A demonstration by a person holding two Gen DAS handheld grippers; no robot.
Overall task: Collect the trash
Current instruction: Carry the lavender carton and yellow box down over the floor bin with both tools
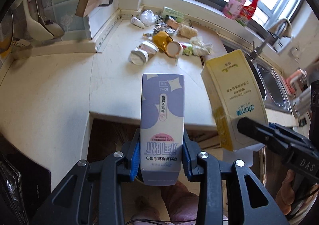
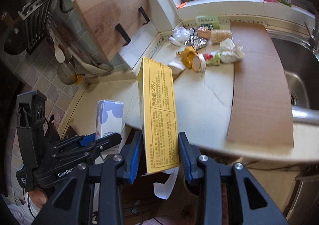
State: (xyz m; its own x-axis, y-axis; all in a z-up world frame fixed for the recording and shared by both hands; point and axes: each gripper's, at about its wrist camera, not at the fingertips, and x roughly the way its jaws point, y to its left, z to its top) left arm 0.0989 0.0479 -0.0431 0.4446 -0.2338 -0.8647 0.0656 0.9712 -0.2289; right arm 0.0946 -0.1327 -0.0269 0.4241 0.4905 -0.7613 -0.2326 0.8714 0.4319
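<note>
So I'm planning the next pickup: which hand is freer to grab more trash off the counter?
Neither: the left tongs grip the purple box, the right tongs the yellow box. Both must drop first.

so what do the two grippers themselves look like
Both the left gripper and the right gripper are black, angular frames with silver pivot bolts and blue ribbed pads. White lettering marks the bodies, and a thin black cable trails below.

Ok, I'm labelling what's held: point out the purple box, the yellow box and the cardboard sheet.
purple box (image 1: 162, 105), left wrist view, front face.
yellow box (image 2: 159, 109), right wrist view, printed side.
cardboard sheet (image 2: 259, 85), right wrist view, middle of the sheet.
</note>
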